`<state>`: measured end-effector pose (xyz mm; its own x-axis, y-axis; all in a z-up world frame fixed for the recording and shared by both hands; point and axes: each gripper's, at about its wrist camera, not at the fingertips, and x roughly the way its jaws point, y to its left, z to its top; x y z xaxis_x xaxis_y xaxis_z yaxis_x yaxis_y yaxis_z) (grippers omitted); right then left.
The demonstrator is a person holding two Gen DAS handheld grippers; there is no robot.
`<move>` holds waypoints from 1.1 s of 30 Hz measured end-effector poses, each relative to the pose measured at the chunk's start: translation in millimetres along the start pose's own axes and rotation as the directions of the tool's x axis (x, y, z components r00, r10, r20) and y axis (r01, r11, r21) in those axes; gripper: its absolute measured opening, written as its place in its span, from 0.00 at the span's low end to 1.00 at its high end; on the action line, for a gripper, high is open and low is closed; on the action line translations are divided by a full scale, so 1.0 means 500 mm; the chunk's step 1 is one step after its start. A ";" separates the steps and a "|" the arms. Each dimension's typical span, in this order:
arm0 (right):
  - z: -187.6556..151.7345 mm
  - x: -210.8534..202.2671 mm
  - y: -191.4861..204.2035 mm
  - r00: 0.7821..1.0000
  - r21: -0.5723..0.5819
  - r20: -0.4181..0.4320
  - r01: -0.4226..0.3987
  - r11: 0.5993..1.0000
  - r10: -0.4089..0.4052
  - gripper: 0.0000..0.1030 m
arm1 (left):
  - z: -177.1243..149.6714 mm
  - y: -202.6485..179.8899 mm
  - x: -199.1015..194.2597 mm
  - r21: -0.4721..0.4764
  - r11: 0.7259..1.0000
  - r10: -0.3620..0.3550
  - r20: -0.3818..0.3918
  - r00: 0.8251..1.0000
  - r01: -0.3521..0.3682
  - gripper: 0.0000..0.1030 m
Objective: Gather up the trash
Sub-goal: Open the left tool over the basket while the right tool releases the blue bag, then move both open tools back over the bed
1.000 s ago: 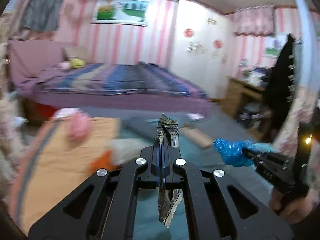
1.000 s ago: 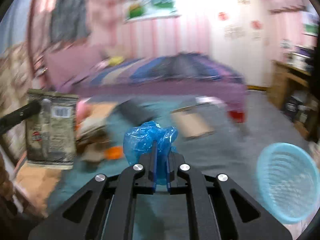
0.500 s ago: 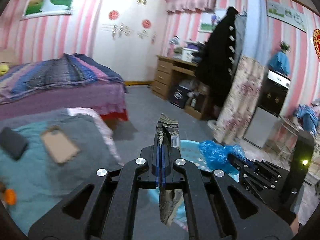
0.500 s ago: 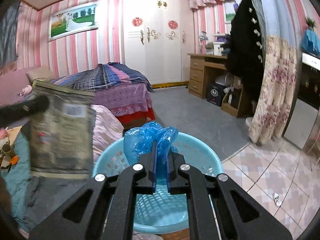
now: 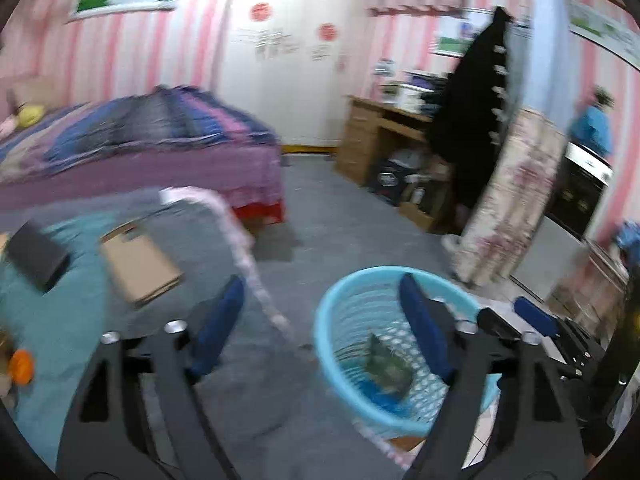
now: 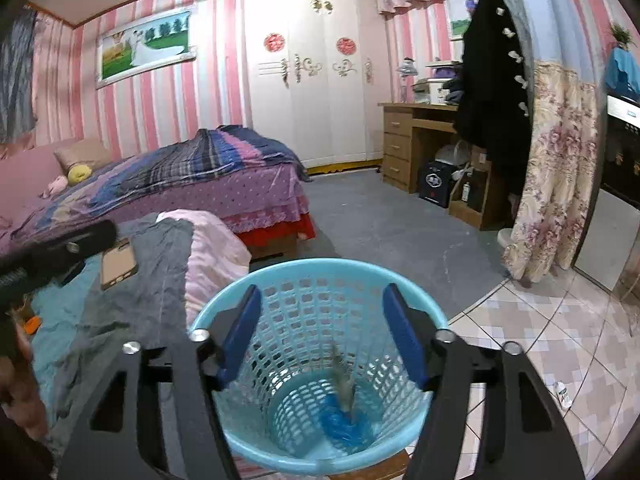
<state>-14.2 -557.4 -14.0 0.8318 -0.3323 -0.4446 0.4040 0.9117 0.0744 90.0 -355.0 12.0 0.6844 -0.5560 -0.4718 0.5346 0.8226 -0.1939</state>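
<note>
A light blue plastic basket [image 6: 280,280] stands right below my right gripper [image 6: 322,332], which is open and empty over it. Inside lie the crumpled blue plastic bag [image 6: 346,426] and the grey snack wrapper [image 6: 344,384], blurred. In the left wrist view the basket [image 5: 332,320] is at lower right with the wrapper [image 5: 386,364] inside. My left gripper [image 5: 324,332] is open and empty, above the basket's left rim. It shows at the left edge of the right wrist view [image 6: 60,244].
A low surface with teal and grey cloth [image 6: 132,280] holds a brown cardboard piece [image 5: 140,268], a dark flat object [image 5: 36,256] and something orange [image 5: 20,364]. A bed [image 6: 180,184], a wooden desk [image 6: 416,140] and a floral curtain [image 6: 556,168] stand behind.
Both grippers have opened. The blue bag and the wrapper have dropped into the basket. The left gripper has swung a little to the left.
</note>
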 end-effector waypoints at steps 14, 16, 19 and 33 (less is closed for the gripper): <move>0.002 -0.050 0.243 0.958 -0.132 0.012 -0.283 0.950 0.287 0.96 | -0.047 0.271 -0.312 0.019 0.916 0.398 0.095 0.912 -0.402 0.95; 0.000 -0.063 0.294 0.939 -0.144 0.004 -0.341 0.929 0.345 0.96 | -0.055 0.318 -0.341 -0.003 0.897 0.441 0.085 0.894 -0.442 0.95; -0.008 -0.084 0.363 0.920 -0.177 -0.010 -0.387 0.905 0.392 0.96 | -0.071 0.382 -0.376 -0.031 0.871 0.491 0.078 0.868 -0.490 0.95; -0.056 -0.125 0.613 0.881 -0.181 -0.068 -0.472 0.863 0.468 0.96 | -0.131 0.599 -0.492 -0.149 0.806 0.588 0.085 0.804 -0.573 0.95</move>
<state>47.0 -250.3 11.7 0.8962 0.1505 -0.4174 -0.1131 0.9871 0.1130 49.2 36.3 13.5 0.9068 0.0262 -0.4207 -0.0355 0.9993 -0.0142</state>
